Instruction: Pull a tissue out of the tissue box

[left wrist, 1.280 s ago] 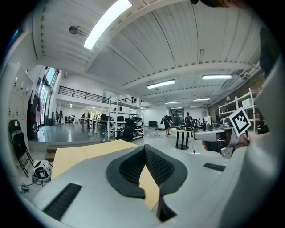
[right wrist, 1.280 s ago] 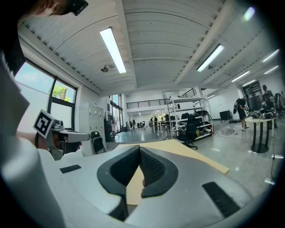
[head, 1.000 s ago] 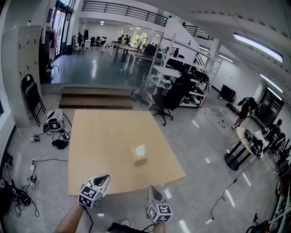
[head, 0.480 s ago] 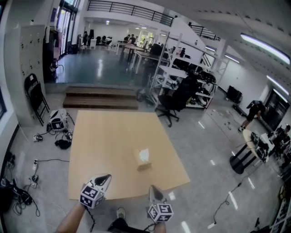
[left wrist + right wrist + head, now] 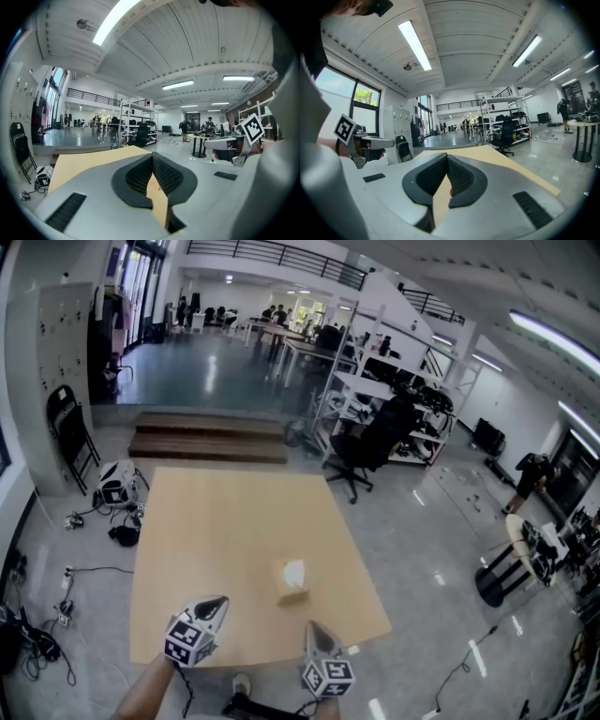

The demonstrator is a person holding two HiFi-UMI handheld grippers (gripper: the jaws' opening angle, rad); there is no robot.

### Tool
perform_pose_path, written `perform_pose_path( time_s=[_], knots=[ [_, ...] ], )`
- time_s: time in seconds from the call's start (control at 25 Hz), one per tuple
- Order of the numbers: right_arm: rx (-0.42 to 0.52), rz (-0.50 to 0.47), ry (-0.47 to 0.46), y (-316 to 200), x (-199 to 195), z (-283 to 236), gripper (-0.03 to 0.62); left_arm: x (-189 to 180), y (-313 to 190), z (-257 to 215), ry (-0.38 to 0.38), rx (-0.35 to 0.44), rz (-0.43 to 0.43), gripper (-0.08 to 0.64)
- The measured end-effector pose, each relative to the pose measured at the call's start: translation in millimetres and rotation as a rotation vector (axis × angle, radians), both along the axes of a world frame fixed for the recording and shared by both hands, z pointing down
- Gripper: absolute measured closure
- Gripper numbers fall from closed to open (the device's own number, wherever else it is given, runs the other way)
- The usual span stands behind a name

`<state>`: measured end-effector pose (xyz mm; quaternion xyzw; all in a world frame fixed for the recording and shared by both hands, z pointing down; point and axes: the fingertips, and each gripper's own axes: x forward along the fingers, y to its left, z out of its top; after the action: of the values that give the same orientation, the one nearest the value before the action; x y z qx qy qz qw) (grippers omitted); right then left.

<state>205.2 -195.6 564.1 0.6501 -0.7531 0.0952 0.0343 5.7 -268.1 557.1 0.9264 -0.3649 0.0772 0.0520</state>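
A tan tissue box (image 5: 292, 581) with a white tissue sticking out of its top stands on the light wooden table (image 5: 216, 521), toward the near right. My left gripper (image 5: 218, 602) is over the table's near edge, left of the box and well short of it. My right gripper (image 5: 312, 626) is near the edge, just in front of the box. In the left gripper view the left gripper (image 5: 152, 157) has its tips together with nothing between them. The right gripper (image 5: 446, 157) in its own view looks the same. The box is hidden behind the jaws in both gripper views.
A black office chair (image 5: 367, 442) stands beyond the table's far right corner. Low steps (image 5: 206, 442) run behind the table. Cables and a bag (image 5: 114, 491) lie on the floor at left, by a folding chair (image 5: 70, 432). A round stand (image 5: 506, 573) is at right.
The table and tissue box have drawn closer to me and sit lower in the head view. Both grippers have come in over the table's near edge, their jaws unchanged.
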Motion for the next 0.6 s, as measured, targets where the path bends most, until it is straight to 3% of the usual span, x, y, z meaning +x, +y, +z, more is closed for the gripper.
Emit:
perform_pose_path(
  time_s=[0.6],
  knots=[
    [-0.06,-0.031,-0.001,-70.6,28.9,16.8,0.581,31.2,-59.9,20.7,-0.015,-0.061,-0.019,0.552]
  ],
)
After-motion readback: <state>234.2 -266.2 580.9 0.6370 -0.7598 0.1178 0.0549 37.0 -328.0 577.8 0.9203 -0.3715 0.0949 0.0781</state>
